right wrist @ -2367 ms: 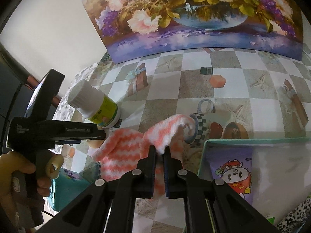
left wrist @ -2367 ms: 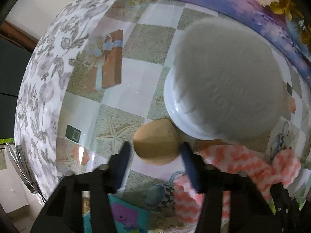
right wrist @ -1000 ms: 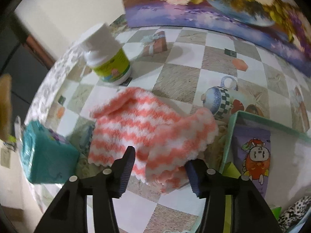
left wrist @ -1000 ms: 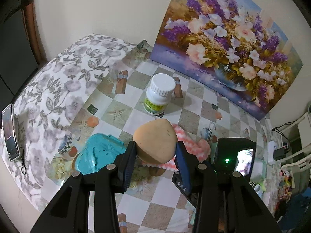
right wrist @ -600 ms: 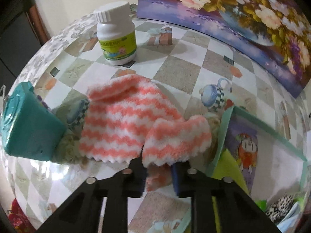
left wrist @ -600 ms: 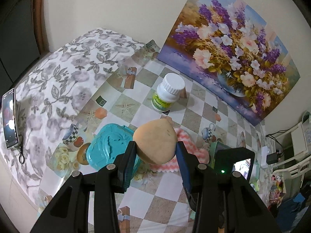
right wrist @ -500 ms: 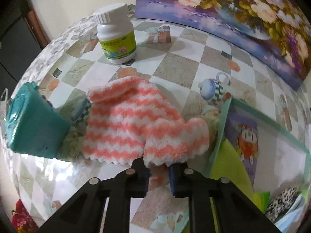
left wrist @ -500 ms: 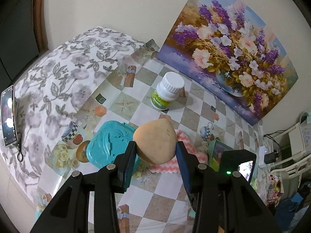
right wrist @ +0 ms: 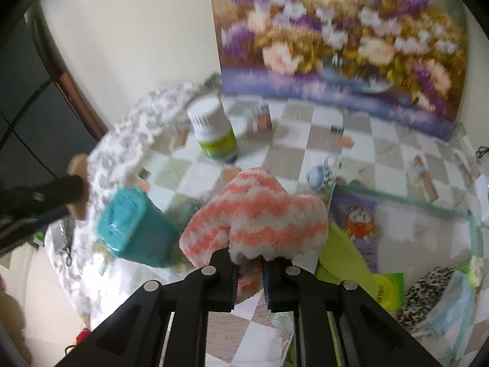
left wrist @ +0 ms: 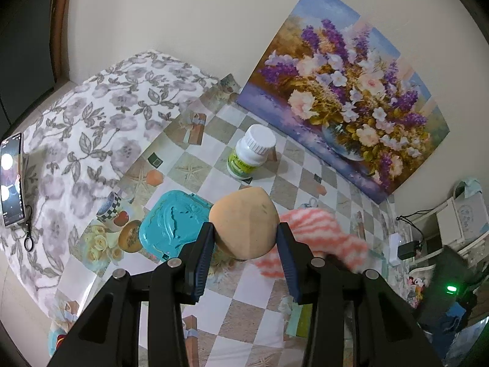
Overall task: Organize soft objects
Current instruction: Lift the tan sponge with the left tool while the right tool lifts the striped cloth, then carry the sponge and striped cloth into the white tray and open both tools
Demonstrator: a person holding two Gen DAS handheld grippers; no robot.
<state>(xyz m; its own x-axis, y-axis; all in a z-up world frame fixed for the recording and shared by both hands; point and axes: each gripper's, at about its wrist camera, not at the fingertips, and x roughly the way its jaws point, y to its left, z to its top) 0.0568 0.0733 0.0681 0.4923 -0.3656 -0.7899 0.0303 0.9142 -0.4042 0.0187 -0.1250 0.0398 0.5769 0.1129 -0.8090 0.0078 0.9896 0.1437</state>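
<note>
Fingers of my right gripper, spread a second ago, now pinch the striped cloth off the table (left gripper still clamps the tan sponge), box next, I reckon.

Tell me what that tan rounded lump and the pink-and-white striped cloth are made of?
The tan rounded lump looks like matte foam sponge: smooth and unshiny, though I can't be sure. The pink-and-white striped cloth looks like fluffy microfibre or fleece, judging by its fuzzy pile.

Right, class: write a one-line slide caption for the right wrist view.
Right gripper lifts a pink-and-white striped cloth above the checkered table.
</note>
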